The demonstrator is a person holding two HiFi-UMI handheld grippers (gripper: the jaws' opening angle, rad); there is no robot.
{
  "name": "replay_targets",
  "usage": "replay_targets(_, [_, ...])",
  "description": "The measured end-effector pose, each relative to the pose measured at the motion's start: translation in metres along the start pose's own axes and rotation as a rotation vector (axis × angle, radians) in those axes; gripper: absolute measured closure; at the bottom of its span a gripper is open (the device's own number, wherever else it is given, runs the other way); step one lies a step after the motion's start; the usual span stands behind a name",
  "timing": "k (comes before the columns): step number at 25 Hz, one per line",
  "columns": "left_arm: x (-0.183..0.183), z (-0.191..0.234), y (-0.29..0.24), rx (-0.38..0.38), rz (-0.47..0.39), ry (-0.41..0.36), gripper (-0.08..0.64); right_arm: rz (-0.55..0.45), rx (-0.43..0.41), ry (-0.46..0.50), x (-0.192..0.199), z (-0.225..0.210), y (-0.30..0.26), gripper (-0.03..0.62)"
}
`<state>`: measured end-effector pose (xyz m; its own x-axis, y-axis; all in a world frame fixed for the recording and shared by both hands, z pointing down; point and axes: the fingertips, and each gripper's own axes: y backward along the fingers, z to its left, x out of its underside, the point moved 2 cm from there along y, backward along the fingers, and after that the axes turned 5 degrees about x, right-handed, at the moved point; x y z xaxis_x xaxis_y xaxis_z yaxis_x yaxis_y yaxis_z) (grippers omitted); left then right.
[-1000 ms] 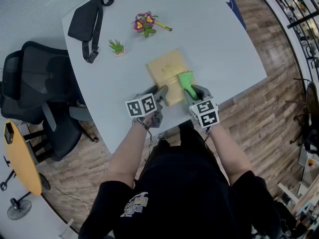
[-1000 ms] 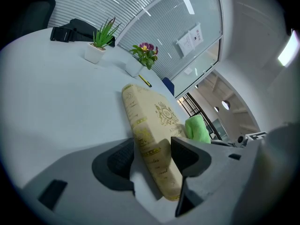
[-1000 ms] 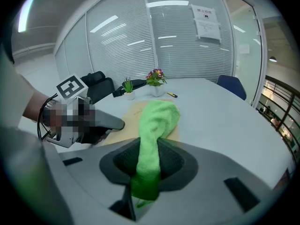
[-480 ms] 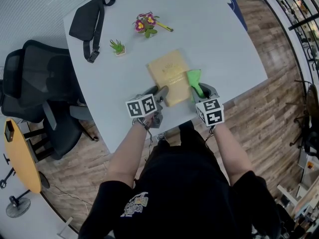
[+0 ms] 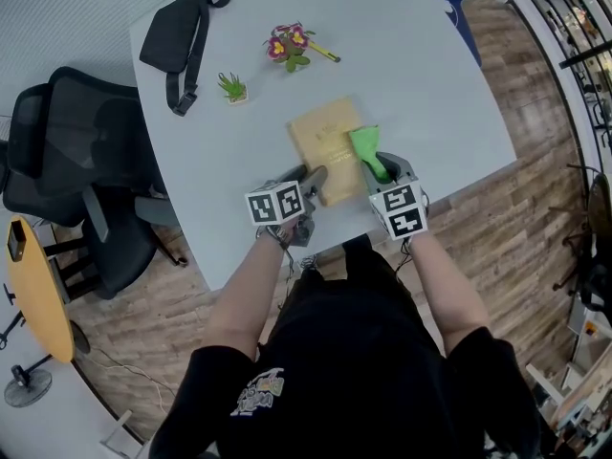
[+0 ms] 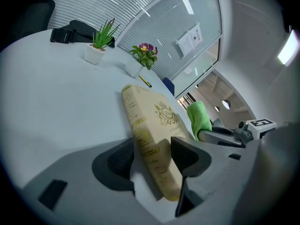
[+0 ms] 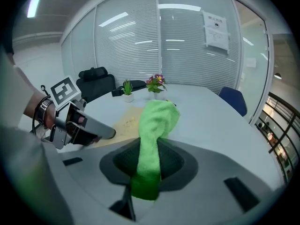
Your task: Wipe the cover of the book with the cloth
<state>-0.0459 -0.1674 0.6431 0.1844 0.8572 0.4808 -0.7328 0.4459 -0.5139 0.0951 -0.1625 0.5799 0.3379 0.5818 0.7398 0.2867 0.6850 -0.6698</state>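
Note:
A tan book [image 5: 330,142] with gold print lies flat on the grey table [image 5: 430,84] near its front edge. My left gripper [image 5: 308,182] is shut on the book's near left corner; in the left gripper view the spine [image 6: 152,130] sits between the jaws. My right gripper [image 5: 382,170] is shut on a green cloth [image 5: 366,147], whose free end rests on the right side of the cover. In the right gripper view the cloth [image 7: 154,125] stands up from between the jaws and hides part of the book behind it.
A black bag [image 5: 177,38] lies at the table's far left. A small green plant [image 5: 231,88], a pot of flowers [image 5: 290,44] and a yellow pen [image 5: 323,52] sit beyond the book. A black office chair [image 5: 81,151] stands to the left of the table.
My right gripper has dragged the cloth from the near middle of the cover toward the book's right edge. The left gripper has kept its hold on the corner.

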Motion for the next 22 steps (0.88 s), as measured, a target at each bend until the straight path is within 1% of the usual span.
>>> replay_targets(6, [-0.001,-0.005,0.0,0.009,-0.006,-0.006,0.313,0.003,-0.095,0.122,-0.021,0.029,-0.018,0.492])
replay_targets(14, [0.0,-0.004,0.0,0.003,-0.009,-0.009,0.313,0.057,-0.25,0.286,-0.028,0.066,-0.041,0.492])
replay_targets(17, [0.001,-0.005,0.0,0.003,-0.009,-0.01,0.313,0.079,-0.285,0.319,-0.027,0.071,-0.046,0.492])
replay_targets(22, [0.0,-0.004,0.001,0.002,-0.014,-0.012,0.313,0.09,-0.313,0.347,-0.027,0.073,-0.05,0.492])
